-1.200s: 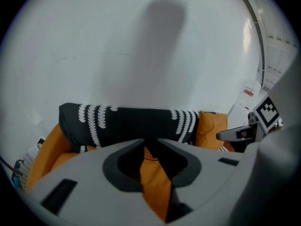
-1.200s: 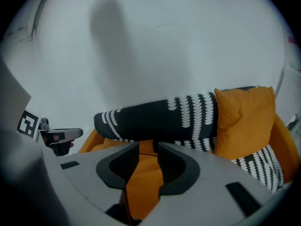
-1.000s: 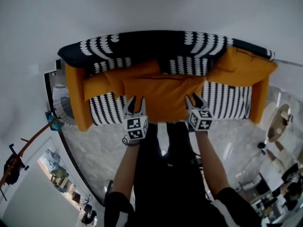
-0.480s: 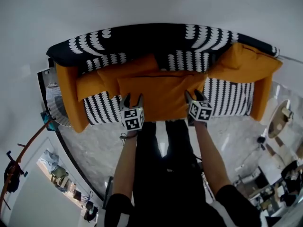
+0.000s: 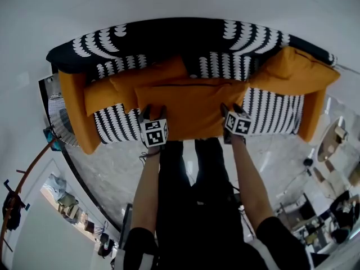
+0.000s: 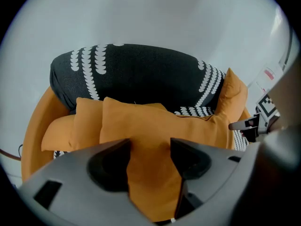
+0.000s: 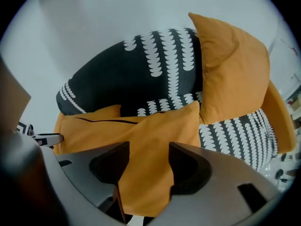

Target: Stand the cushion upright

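Observation:
A large orange cushion (image 5: 191, 108) lies flat on the middle of the sofa seat (image 5: 118, 122), with a dark zip line along its far edge. My left gripper (image 5: 152, 112) is at its near left corner and my right gripper (image 5: 232, 110) at its near right corner; both point steeply down. In the left gripper view the jaws of the left gripper (image 6: 150, 147) are opening with the cushion (image 6: 155, 124) between them. The right gripper (image 7: 148, 149) is likewise opening astride the cushion (image 7: 150, 126). The pads do not visibly pinch the fabric.
The orange sofa has a black throw (image 5: 169, 38) with white patterns over its back. A second orange cushion (image 5: 135, 80) leans at the back left, and a third one (image 5: 292, 66) stands at the right end. Marble floor (image 5: 112, 173) lies in front, and my legs are against the sofa.
Both grippers have dropped from above the cushion's near edge to its corners. Their jaws have spread wider and now straddle the fabric.

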Tool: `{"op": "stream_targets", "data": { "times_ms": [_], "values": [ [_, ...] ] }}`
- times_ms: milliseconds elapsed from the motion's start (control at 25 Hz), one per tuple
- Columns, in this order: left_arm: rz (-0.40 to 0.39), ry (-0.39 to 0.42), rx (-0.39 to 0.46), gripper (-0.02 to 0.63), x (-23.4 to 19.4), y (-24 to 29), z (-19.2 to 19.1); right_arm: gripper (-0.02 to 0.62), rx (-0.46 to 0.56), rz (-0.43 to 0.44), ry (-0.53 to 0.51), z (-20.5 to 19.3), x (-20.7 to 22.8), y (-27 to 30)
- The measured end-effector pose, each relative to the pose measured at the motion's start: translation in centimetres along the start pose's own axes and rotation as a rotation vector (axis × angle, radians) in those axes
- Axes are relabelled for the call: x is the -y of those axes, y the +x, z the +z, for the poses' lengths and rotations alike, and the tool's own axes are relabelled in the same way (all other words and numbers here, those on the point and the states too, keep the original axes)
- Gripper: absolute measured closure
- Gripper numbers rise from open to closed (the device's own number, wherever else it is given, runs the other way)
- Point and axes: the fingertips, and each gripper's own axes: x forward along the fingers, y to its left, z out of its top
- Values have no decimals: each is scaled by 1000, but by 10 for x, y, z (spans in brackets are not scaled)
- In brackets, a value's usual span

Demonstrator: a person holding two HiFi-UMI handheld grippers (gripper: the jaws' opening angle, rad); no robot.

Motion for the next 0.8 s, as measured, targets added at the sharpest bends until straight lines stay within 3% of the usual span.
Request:
{"op": "stream_targets", "data": {
  "times_ms": [240, 560, 800],
  "values": [
    [23, -21, -15, 356, -4, 7, -5, 354, -62, -39, -16, -16, 10, 22],
    [24, 14, -32, 368, -1, 19, -5, 358, -128, -52, -44, -7, 17, 50],
    [16, 8, -60, 434, 0, 25, -10, 453, -135, -41, -42, -11, 15, 50]
  ]
}}
